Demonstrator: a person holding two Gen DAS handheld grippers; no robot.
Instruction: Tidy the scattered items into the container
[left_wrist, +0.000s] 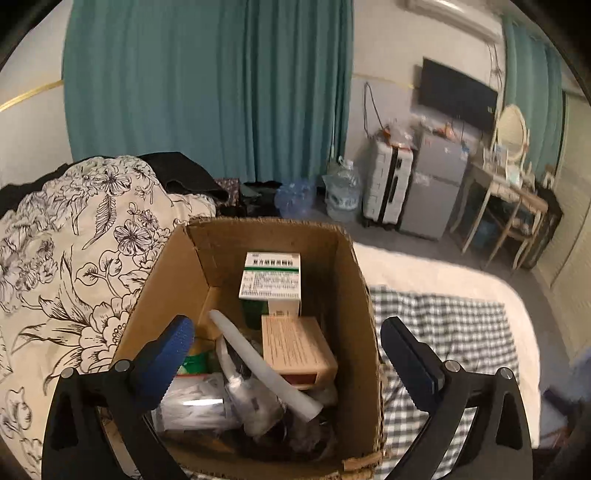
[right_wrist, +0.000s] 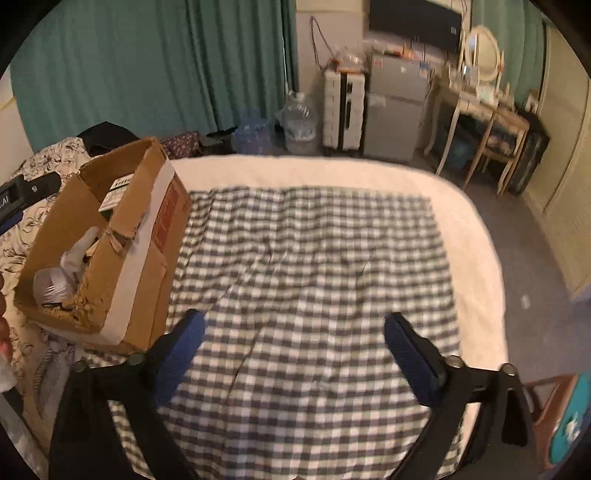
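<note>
Over the cardboard box (left_wrist: 347, 280) hung the left gripper (left_wrist: 291, 350), its blue-padded jaws spread wide with nothing between them. One pad sat inside the box's left wall, the other outside its right wall, clear of the torn rim. Inside lay a green-and-white medicine carton (left_wrist: 271, 277), a tan carton (left_wrist: 295, 345), a white tube (left_wrist: 258, 363) leaning across them and a clear plastic packet (left_wrist: 192, 406), packed close with little floor showing. A floral quilt (left_wrist: 66, 258) crowded the box's left side. To its right the checked cloth (right_wrist: 314, 258) lay flat and bare on the bed, bordered by a cream blanket edge (right_wrist: 476, 236). The right gripper (right_wrist: 293, 345) hung above that cloth, jaws also fully apart and empty, with the box (right_wrist: 147, 254) just off its left finger.
</note>
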